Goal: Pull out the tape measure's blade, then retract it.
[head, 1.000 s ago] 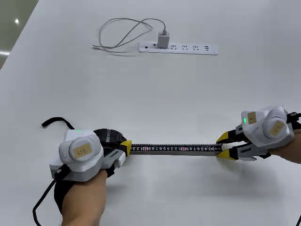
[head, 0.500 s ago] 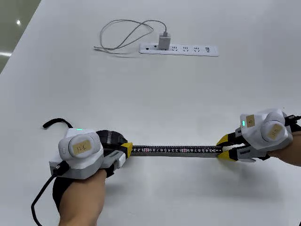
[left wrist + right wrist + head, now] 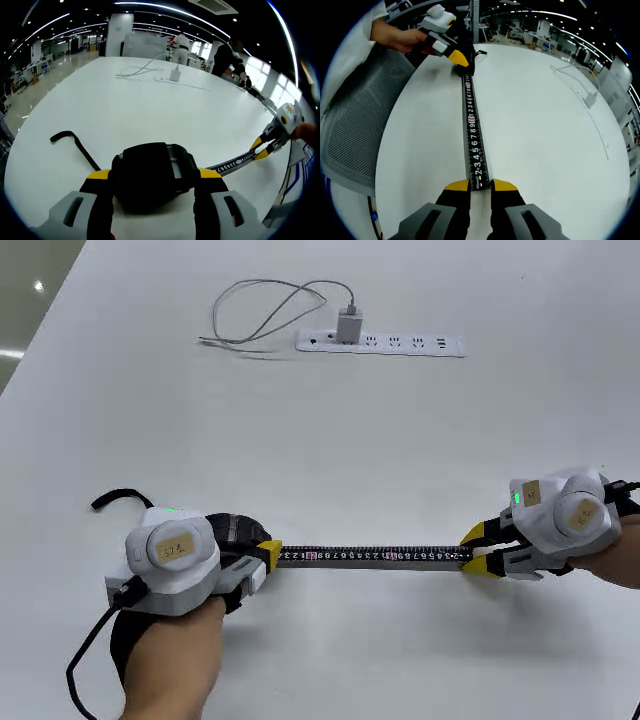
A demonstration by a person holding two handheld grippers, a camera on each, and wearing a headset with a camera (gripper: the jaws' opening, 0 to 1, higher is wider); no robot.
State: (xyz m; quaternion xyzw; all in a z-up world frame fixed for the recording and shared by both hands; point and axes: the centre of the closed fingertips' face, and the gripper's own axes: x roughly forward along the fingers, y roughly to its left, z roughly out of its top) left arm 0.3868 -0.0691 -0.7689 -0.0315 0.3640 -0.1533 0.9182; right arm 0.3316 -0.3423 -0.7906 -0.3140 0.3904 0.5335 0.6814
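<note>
Your left tongs (image 3: pixel 154 175) are closed around the black tape measure case (image 3: pixel 236 531), which rests on the white surface (image 3: pixel 330 440) at your left side. Your right tongs (image 3: pixel 480 186) are shut tight on the end of the blade (image 3: pixel 370 556), which runs straight between the two, low over the surface. I judge that the pulling step is nearly complete. Next comes the retracting: guide the blade end slowly toward the case, in line, so it does not snap back or twist.
</note>
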